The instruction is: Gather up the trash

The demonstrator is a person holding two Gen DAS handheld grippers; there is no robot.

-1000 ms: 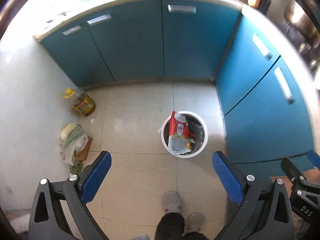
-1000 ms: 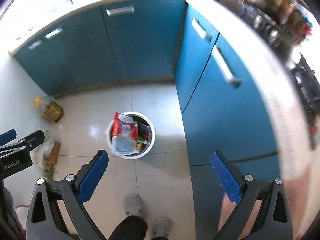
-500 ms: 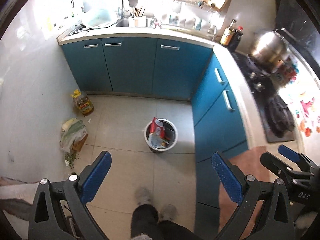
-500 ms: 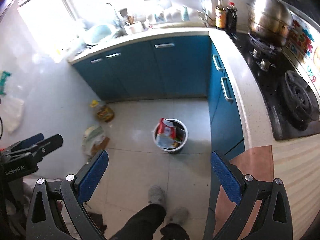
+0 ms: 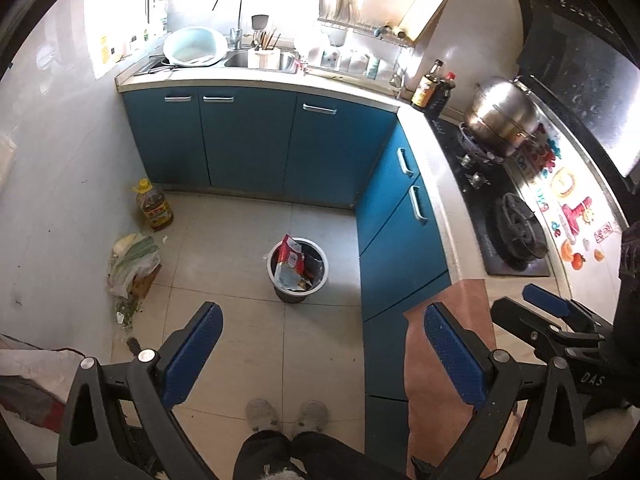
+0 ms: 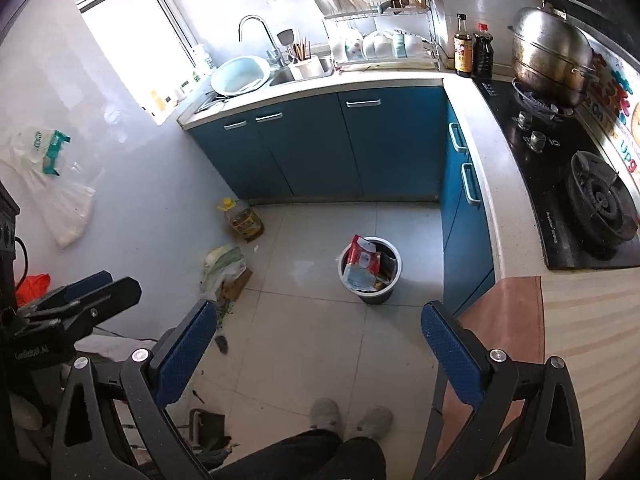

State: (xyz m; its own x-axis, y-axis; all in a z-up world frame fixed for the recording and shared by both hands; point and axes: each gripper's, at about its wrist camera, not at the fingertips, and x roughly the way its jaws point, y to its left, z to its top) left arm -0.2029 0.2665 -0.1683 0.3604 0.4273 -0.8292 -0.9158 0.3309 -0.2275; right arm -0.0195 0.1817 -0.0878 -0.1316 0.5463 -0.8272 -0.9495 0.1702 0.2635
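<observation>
Trash bin [image 5: 298, 270], stuffed with a red snack packet [image 5: 289, 255], stands on the tiled kitchen floor by blue cabinets [image 5: 400, 236], well ahead of and below the left gripper [image 5: 320, 348] and right gripper [image 6: 318, 346], both spread wide and holding nothing.

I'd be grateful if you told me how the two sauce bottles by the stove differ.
The left bottle has a yellowish label and black cap; the right bottle looks dark throughout, with a red cap. The left one looks slimmer. Both stand upright, side by side, in the counter corner.
</observation>
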